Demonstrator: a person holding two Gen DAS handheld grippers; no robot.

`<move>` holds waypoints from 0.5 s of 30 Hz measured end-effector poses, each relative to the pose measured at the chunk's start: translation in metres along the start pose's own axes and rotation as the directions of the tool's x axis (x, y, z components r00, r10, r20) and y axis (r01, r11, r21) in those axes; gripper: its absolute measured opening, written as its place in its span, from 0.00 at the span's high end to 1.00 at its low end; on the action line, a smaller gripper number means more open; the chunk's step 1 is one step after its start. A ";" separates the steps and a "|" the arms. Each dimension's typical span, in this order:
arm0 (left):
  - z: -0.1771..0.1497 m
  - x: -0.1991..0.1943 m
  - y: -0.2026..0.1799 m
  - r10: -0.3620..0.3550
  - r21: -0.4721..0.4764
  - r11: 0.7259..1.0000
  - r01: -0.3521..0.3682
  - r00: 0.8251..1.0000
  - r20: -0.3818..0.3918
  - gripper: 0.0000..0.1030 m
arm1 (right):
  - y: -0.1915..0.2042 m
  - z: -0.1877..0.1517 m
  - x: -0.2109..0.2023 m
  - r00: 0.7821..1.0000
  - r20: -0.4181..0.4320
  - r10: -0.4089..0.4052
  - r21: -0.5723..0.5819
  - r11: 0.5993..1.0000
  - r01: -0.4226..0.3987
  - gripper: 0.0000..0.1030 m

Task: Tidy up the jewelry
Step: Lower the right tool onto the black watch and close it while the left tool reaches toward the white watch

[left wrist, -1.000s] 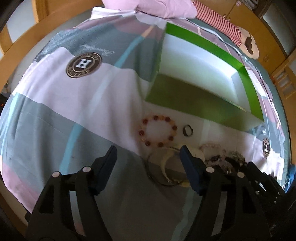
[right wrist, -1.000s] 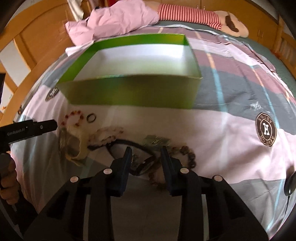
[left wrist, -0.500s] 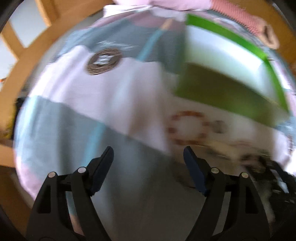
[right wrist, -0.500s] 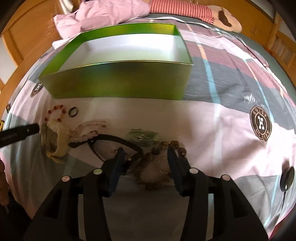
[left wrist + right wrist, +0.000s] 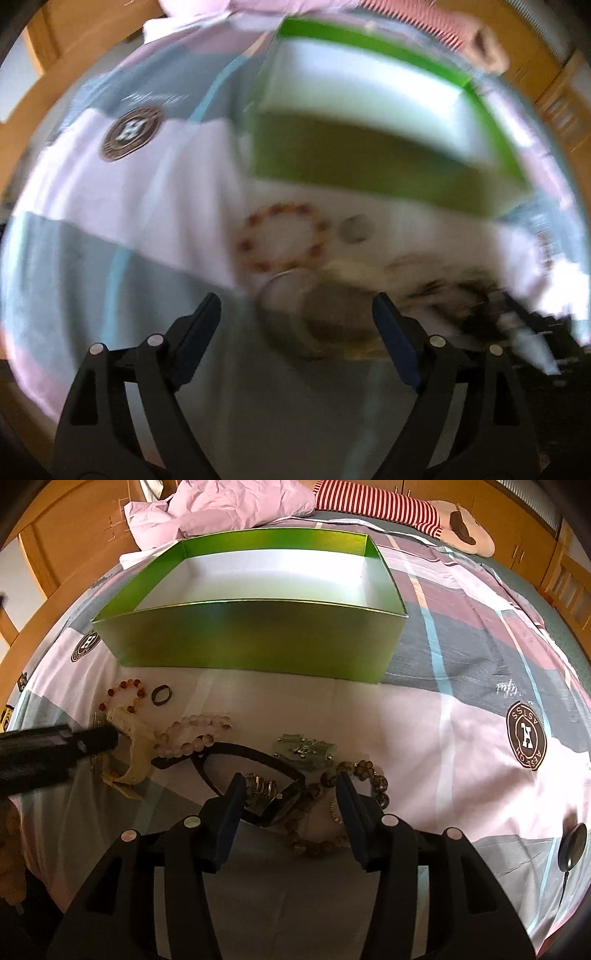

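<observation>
On bed (image 5: pixel 461 709), before green box (image 5: pixel 258 642): left claw (image 5: pixel 295 317) spread wide, empty, over cream bangle (image 5: pixel 135 749). Red bead bracelet (image 5: pixel 123 694), dark ring (image 5: pixel 161 694), pink bead bracelet (image 5: pixel 195 731) alongside. Right claw (image 5: pixel 290 794) moderately spread, empty, straddling black cord (image 5: pixel 255 757) and brown beads (image 5: pixel 369 771).

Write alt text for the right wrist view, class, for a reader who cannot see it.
The open right gripper hovers low over tangled jewelry on a patchwork bedspread: brown bead bracelet, black glasses, pale pink bead bracelet. Behind stands an empty green box; the left gripper reaches in from the left.
</observation>
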State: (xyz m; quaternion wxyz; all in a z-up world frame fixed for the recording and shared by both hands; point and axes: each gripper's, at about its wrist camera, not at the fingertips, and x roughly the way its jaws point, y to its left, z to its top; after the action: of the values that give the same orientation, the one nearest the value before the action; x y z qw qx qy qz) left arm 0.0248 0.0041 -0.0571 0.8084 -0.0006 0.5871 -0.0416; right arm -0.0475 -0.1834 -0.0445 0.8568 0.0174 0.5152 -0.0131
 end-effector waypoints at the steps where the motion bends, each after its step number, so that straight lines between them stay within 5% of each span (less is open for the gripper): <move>1: 0.001 0.003 0.005 0.007 -0.020 1.000 -0.007 1.000 -0.012 0.17 | 0.000 0.000 0.000 1.000 0.001 0.000 0.003 1.000 0.000 0.51; 12: 0.021 -0.006 0.050 0.228 -0.208 0.953 -0.219 0.973 0.022 0.17 | 0.003 -0.001 0.000 1.000 0.013 -0.012 -0.025 1.000 0.013 0.51; 15: 0.016 -0.017 0.050 0.125 -0.196 0.975 -0.109 0.989 0.073 0.17 | 0.005 -0.001 0.000 1.000 0.021 -0.009 -0.035 0.999 0.010 0.51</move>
State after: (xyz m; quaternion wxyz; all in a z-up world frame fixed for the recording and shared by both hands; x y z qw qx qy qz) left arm 0.0386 0.0543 -0.0385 0.8300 -0.0453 0.5524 0.0628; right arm -0.0486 -0.1787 -0.0447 0.8623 -0.0001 0.5064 -0.0082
